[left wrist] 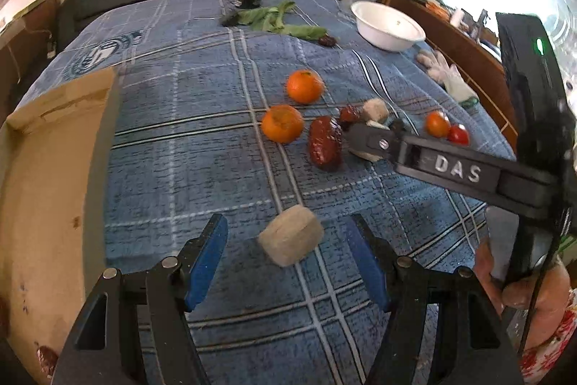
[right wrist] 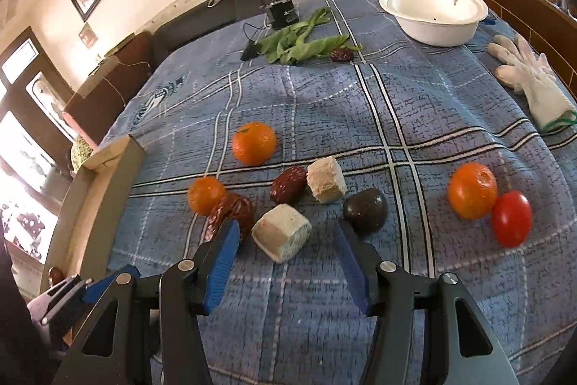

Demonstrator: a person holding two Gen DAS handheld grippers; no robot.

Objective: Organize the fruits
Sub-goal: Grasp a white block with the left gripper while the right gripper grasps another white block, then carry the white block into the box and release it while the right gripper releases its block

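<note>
Left gripper (left wrist: 288, 251) spread, nothing pinched; a round beige block (left wrist: 290, 235) lies on the blue plaid cloth (left wrist: 180, 139) between its pads, untouched. Right gripper (right wrist: 286, 262) spread too, empty, with a pale cube (right wrist: 282, 236) between its tips. 3 oranges (right wrist: 254, 142) (right wrist: 206, 195) (right wrist: 472, 190), 1 red tomato (right wrist: 512, 218) touching the orange at 3 o'clock, and dark dates (right wrist: 288, 184) sit mid-cloth. White bowl (right wrist: 432, 12) at 1 o'clock, far edge. Cardboard box (left wrist: 47, 175) at 9 o'clock.
</note>
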